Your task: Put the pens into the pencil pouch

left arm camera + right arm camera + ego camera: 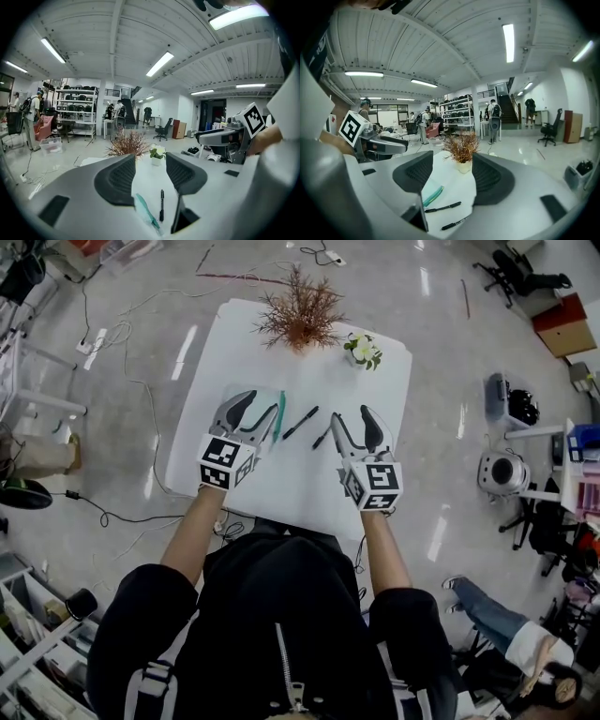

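Note:
Two black pens lie on the white table [234, 334]: one pen [301, 423] near the middle, the other pen [322, 438] just right of it. A clear pencil pouch with a green edge [278, 416] lies left of them, beside my left gripper [255, 409]. That gripper is open and empty, with the pouch [146, 211] and one pen [161, 205] low between its jaws in the left gripper view. My right gripper [356, 423] is open and empty too. In the right gripper view both pens [443, 206] [454, 223] and the pouch [431, 194] lie ahead of it.
A dried brown plant [300, 315] and a small pot of white flowers [363, 351] stand at the table's far edge. Cables run across the floor to the left. Chairs, shelves and equipment stand around, and people are in the background.

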Tool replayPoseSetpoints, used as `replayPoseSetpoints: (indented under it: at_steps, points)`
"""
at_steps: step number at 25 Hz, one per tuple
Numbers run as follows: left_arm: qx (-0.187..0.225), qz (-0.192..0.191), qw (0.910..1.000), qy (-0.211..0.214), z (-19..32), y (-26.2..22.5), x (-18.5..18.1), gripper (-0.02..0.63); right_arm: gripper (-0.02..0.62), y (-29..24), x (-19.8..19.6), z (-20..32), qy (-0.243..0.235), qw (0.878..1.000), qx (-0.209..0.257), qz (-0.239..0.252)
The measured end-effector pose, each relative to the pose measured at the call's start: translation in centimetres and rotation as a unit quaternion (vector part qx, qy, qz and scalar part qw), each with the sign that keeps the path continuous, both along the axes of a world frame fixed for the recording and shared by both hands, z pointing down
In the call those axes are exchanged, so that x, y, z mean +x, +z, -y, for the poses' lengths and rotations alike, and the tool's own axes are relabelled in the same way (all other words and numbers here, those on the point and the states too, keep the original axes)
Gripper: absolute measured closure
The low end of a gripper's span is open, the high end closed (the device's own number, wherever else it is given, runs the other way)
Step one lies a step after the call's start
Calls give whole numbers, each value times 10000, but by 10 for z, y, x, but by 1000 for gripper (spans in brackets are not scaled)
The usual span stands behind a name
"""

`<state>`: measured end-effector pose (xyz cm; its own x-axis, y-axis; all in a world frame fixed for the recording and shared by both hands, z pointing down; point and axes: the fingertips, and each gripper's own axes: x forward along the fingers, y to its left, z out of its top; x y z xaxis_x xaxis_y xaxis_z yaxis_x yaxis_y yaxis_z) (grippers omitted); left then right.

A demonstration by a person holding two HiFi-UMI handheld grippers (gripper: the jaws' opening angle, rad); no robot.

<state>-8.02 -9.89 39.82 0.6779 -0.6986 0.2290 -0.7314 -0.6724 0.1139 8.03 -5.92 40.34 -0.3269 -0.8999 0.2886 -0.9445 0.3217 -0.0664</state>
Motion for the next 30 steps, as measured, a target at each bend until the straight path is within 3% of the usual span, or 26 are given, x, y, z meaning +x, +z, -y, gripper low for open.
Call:
replayPoseSetpoints:
  at_steps: [7,13,24,30]
  points:
    - [-73,1,9997,-241,4,1,-4,397,337,2,1,7,-185,9998,-62,33]
    - [-380,305,9987,-143,7,26,-5,397,337,19,5,3,-309,9992,-252,-6]
    - [-924,809,9924,-21,5,94,6,397,338,60,18,-15,-340,9972,-670,5]
    - [-1312,1204,9838,185,8,142,21,397,336,75,25,-20,-320,9959,-847,-10]
